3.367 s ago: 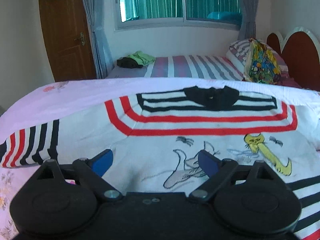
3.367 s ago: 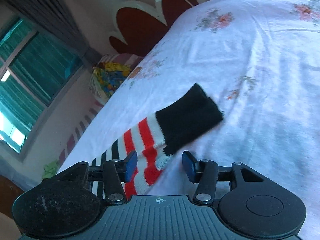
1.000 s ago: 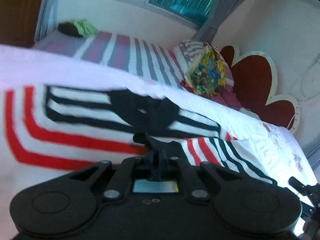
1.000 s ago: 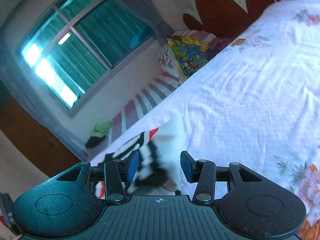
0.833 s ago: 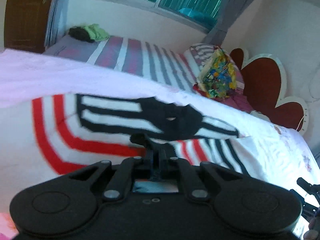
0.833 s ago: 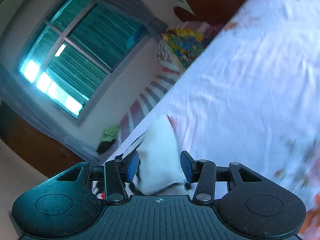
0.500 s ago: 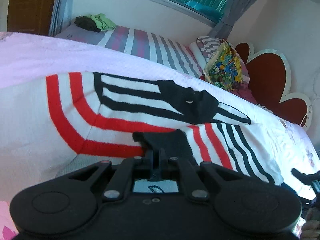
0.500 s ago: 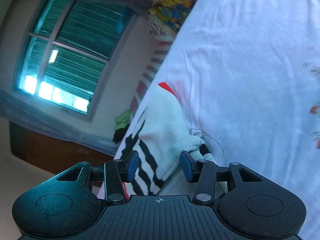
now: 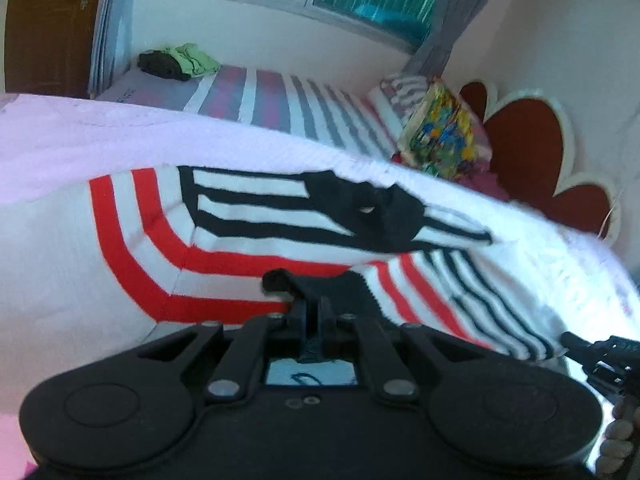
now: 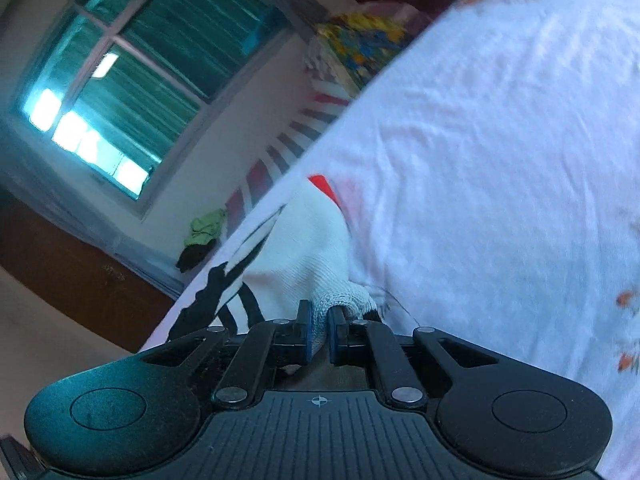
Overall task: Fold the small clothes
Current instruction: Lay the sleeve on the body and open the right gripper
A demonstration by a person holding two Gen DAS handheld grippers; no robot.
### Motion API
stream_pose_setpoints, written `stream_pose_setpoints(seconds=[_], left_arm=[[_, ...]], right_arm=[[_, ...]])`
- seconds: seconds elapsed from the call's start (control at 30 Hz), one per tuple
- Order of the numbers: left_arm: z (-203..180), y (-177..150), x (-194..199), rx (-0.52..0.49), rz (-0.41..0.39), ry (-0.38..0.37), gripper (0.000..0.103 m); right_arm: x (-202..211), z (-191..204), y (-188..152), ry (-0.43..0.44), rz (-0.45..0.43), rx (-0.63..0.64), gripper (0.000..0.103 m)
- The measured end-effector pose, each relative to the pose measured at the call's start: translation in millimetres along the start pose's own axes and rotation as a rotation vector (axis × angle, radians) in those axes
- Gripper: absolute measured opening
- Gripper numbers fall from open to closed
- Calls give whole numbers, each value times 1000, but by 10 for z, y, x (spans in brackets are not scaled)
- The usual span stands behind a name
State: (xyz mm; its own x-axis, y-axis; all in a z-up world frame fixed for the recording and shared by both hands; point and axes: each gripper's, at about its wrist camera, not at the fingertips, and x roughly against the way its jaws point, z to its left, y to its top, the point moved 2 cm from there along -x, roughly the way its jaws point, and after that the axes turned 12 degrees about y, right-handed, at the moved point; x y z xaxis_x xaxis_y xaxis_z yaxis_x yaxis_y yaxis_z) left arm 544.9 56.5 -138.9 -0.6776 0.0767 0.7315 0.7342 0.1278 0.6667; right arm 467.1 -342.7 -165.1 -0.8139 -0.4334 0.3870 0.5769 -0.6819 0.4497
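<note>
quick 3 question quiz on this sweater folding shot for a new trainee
1. True or false: the left tool is shut on the sweater's black cuff.
2. What does the right tool pinch: A) white knit of the sweater B) the bed sheet C) nothing?
3. What colour are the wide curved stripes on the sweater's chest?

Key: 1 true; 2 A; 3 red

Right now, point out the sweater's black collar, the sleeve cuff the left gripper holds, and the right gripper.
black collar (image 9: pixel 384 212), left wrist view, on the dark neckline band.
sleeve cuff (image 9: pixel 340 288), left wrist view, on the black cuff ahead of the shut jaws.
right gripper (image 10: pixel 319 330), right wrist view, between fingertips pinching white knit.
</note>
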Motion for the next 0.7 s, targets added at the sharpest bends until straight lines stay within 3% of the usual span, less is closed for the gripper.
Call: stream_pose_setpoints(seconds=[0.13,0.2,0.23,0.3,0.43,0.5,0.57,0.63,0.7], left_arm=[[-19,-109,-175,-70,34,52,11],[15,-124,-75,-102,21,109,43],[47,-137,46,-112,-25,168,51],[13,-120,252,-145,-128,188,52],[-540,-18,232,-241,-158,74,52],[-884,-49,96,-294,-154,27,52],[-1061,-131,-74,-322,-126,25,52],[-1069,-216,-280,-323,-76,61,54],[-953,-260,-306,-289,-85,52,55]], right_arm=[[-39,-31,-36,-25,61,-21,7],[148,48,-4,-21,61,17,8],[278,129,25,-5,29,76,8],[425,267,79,7,-4,196,8],[119,412,109,-28,47,345,8],[-108,526,64,-43,83,439,8],[-285,514,27,-89,108,513,8],[-410,351,0,-151,160,522,6],[-393,305,34,-122,181,510,6]])
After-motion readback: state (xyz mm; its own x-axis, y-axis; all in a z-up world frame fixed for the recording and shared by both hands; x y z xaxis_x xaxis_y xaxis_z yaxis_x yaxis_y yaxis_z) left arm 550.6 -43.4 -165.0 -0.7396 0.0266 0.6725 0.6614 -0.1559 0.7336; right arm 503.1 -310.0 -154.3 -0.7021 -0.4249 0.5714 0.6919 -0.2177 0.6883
